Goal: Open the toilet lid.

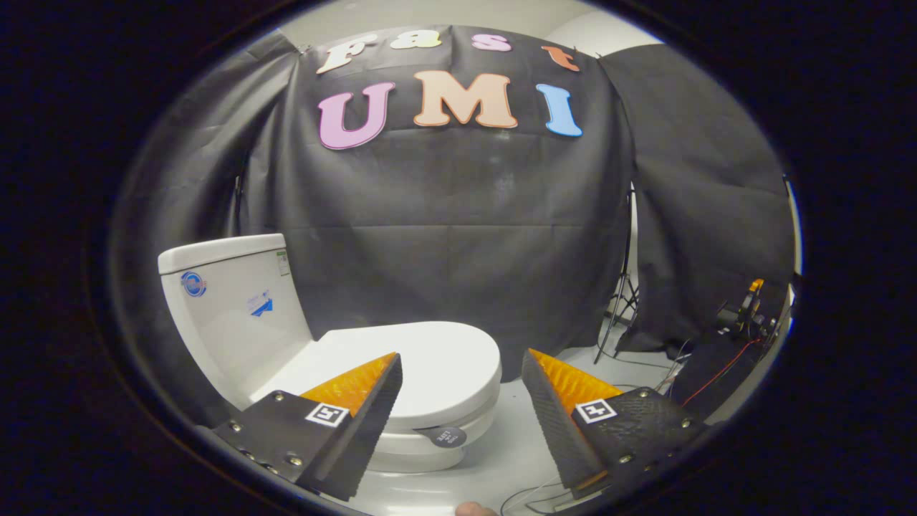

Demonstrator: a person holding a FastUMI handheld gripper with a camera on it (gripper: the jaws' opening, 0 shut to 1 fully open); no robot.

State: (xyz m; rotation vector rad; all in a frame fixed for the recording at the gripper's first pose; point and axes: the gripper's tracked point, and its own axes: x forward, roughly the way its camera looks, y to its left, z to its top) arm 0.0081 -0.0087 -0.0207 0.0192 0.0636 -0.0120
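1. So far nothing of the task is done, by my reading: the toilet lid lies flat and closed on the bowl, with no gap I can make out at its front edge.

2. Gripper stands with its fingers wide apart and nothing between them. No finger touches the lid as far as I can judge; the left one overlaps the lid's near side in the view, but whether it rests on it or hangs above it I cannot tell.

3. Lid's position: just ahead of the left finger and a little to that side, its rounded front edge reaching toward the gap between the fingers. The right finger sits off the toilet, over bare floor.

4. A small dark tab sticks out under the lid's front rim, just beside the left fingertip. I take it for a lifting aid, though I can't confirm that.

5. What is left, as I judge it: get a finger under the front rim or onto the tab, then swing the lid up toward the tank behind it.

6. Containers: the bowl is covered, so its contents are hidden. The tank has its cover on; inside unseen.

7. Off to the right, beyond the right finger, a light stand and loose cables lie well apart from the toilet.
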